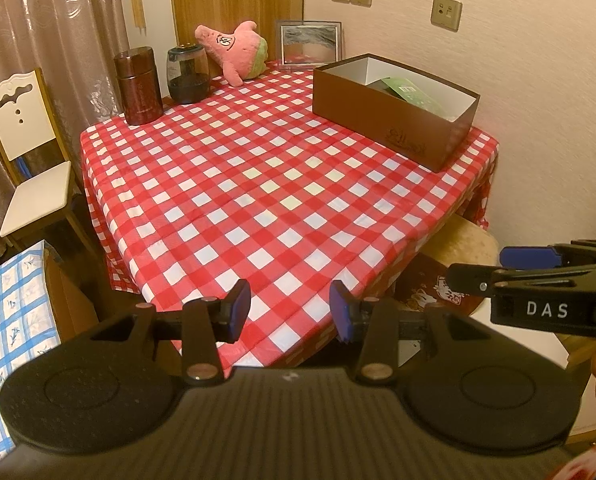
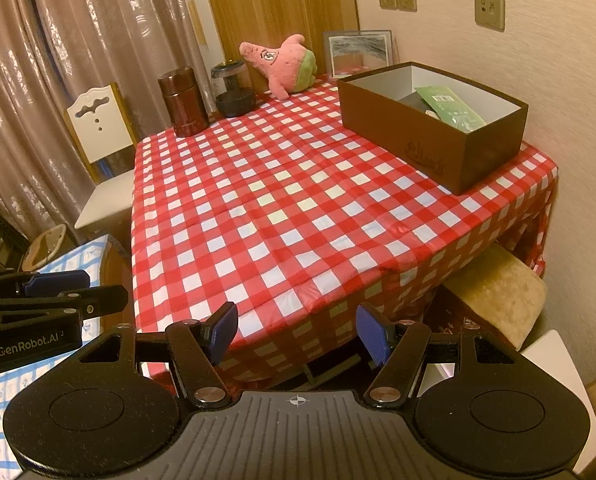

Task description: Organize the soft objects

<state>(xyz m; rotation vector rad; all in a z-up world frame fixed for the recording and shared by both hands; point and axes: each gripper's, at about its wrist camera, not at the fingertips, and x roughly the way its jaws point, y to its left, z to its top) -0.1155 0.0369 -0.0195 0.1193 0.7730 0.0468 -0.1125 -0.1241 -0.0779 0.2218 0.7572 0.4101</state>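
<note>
At the far edge of the red-and-white checked table (image 1: 258,184), left of the brown cardboard box (image 1: 393,120), the pink star-shaped plush toy (image 1: 234,50) likely handles light and squashy; pinching an arm should work. Left gripper (image 1: 290,312) and right gripper (image 2: 296,332) hang released, empty.

Plush toy (image 2: 282,65) sits behind the table (image 2: 298,216), box (image 2: 429,120) right.

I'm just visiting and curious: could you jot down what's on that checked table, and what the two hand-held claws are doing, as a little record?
soft toy: pink star plush, far edge of the table
box: open brown box, right side, green packet inside
jars: dark red canister beside a glass jar, far left
cloth: red checked tablecloth
left gripper: open, empty
right gripper: open, empty
</note>
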